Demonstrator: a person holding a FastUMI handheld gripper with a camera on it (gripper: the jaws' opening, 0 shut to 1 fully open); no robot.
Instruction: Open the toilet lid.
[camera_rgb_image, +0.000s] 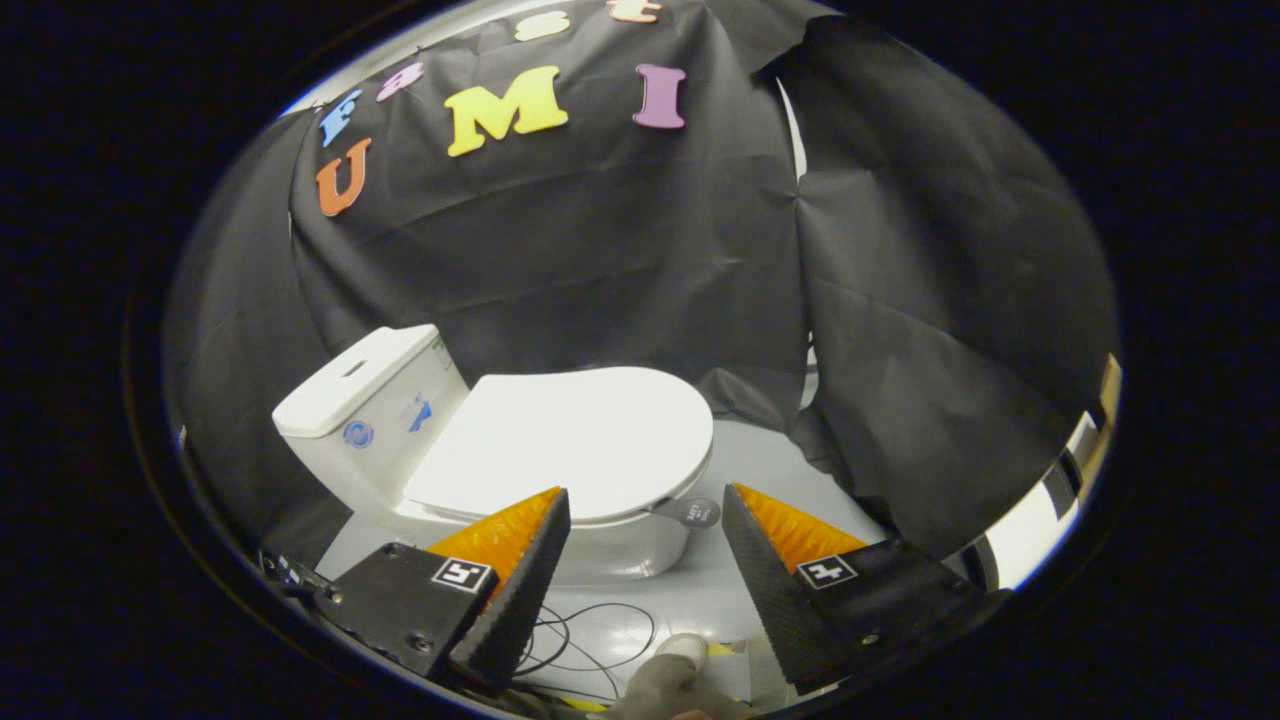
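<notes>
A small white toilet (610, 545) stands on the pale floor just ahead of my fingers. Its lid (570, 440) lies flat and closed over the bowl. The white tank (375, 405) rises behind the lid, toward the black cloth wall. A small grey tab (695, 512) sticks out from the lid's near rim, between my fingertips and closer to the right one. My gripper (645, 500) is open, its orange and black fingers (520, 560) spread wide with nothing between them. The left fingertip overlaps the lid's near edge in the picture; contact cannot be told.
Thin black cables (590, 640) loop on the floor below the toilet, between my fingers. A grey rounded object with a white end (670, 670) lies low between the fingers. Black cloth (930, 380) hangs close behind and beside the toilet.
</notes>
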